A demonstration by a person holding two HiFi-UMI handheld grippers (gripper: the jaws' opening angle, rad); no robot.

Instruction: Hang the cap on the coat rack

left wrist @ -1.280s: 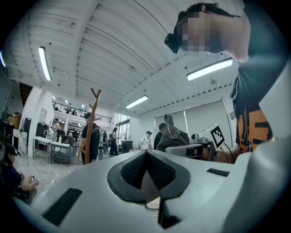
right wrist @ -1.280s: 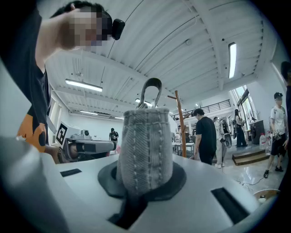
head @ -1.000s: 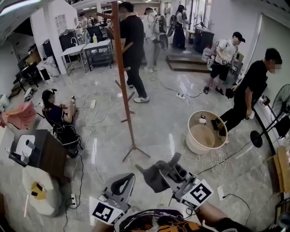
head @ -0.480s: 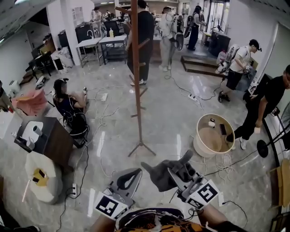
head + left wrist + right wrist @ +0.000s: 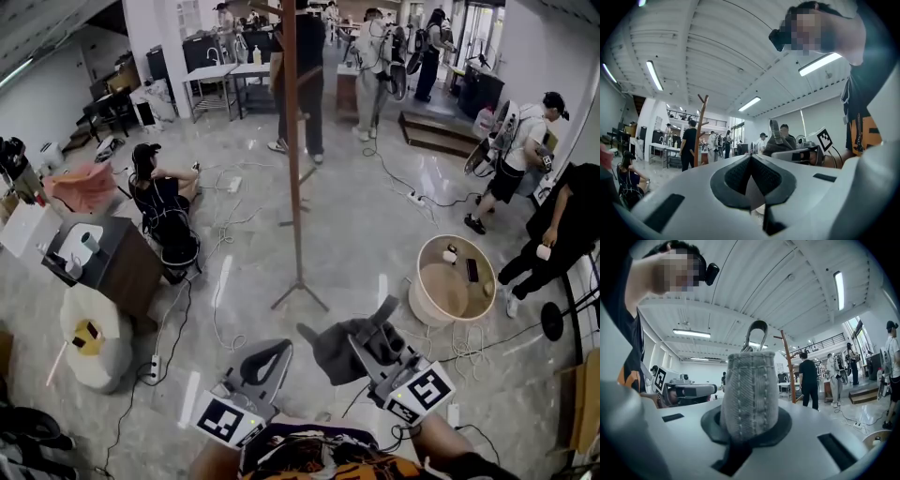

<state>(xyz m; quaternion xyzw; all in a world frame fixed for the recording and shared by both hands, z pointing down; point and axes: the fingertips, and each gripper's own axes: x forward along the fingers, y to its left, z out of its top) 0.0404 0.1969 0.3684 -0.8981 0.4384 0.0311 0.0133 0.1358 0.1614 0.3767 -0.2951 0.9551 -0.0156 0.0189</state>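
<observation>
The dark grey cap (image 5: 339,352) hangs low in the head view, held by its back strap in my right gripper (image 5: 364,343), which is shut on it. In the right gripper view the grey stitched strap (image 5: 751,394) with its metal buckle stands up between the jaws. My left gripper (image 5: 266,357) is beside it on the left, shut and empty; its pads (image 5: 750,176) meet with nothing between them. The tall wooden coat rack (image 5: 293,159) stands on the floor ahead, its feet just beyond the cap, and shows as coat rack (image 5: 700,131) and coat rack (image 5: 789,373) in the gripper views.
A round beige tub (image 5: 434,302) sits right of the rack's feet. A person (image 5: 165,210) sits on the floor at left by a dark cabinet (image 5: 131,277) and a white round bag (image 5: 94,361). Cables cross the floor. Several people stand behind; a fan stand (image 5: 555,321) is at right.
The head view has swung and moved forward, so the coat rack now stands more central and nearer. Both grippers keep their places low in view, the cap still held in the right one.
</observation>
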